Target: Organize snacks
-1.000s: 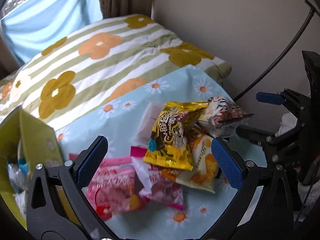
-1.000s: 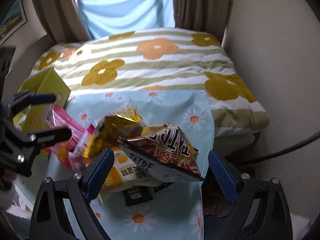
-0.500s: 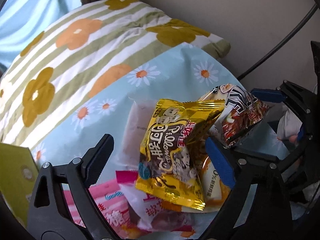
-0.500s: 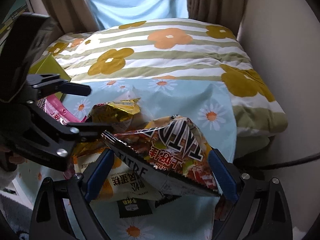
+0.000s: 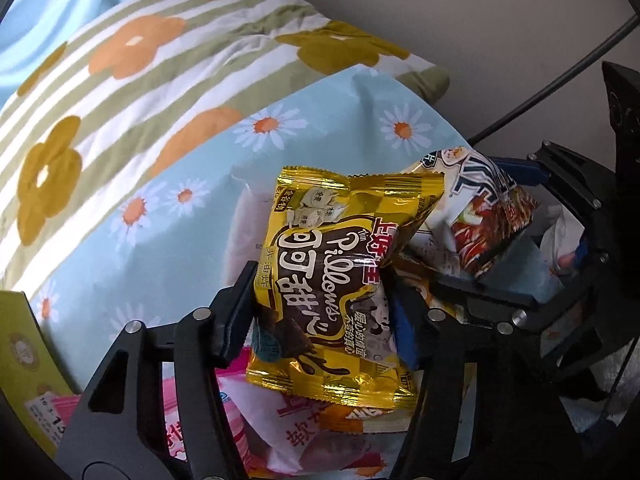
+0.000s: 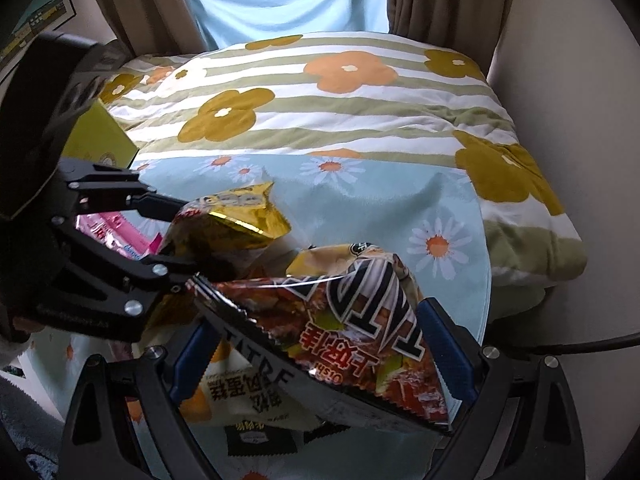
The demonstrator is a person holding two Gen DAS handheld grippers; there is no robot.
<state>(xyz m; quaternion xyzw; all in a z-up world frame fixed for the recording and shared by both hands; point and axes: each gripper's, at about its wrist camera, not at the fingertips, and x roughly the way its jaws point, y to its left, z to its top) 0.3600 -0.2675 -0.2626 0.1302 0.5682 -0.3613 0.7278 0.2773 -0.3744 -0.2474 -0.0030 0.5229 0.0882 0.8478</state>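
A pile of snack packets lies on a light blue daisy cloth [image 5: 168, 184]. My left gripper [image 5: 320, 312] is shut on a gold cocoa-pillow packet [image 5: 336, 280], its blue pads pressing both sides; it also shows in the right wrist view [image 6: 236, 224]. My right gripper [image 6: 316, 352] has closed in on a brown-red chip bag [image 6: 352, 320], its blue pads at both edges of the bag. That bag also shows at the right of the left wrist view [image 5: 480, 216]. Pink packets [image 5: 200, 428] and an orange-white packet [image 6: 248, 396] lie underneath.
A yellow-green box [image 5: 20, 360] stands at the left edge of the cloth, also in the right wrist view [image 6: 100, 136]. A striped flower-print quilt [image 6: 320, 92] lies behind. A beige wall and a black cable [image 5: 540, 92] are at the right.
My left gripper moved in and closed on the gold packet. My right gripper's jaws narrowed around the chip bag. Both grippers are now close together.
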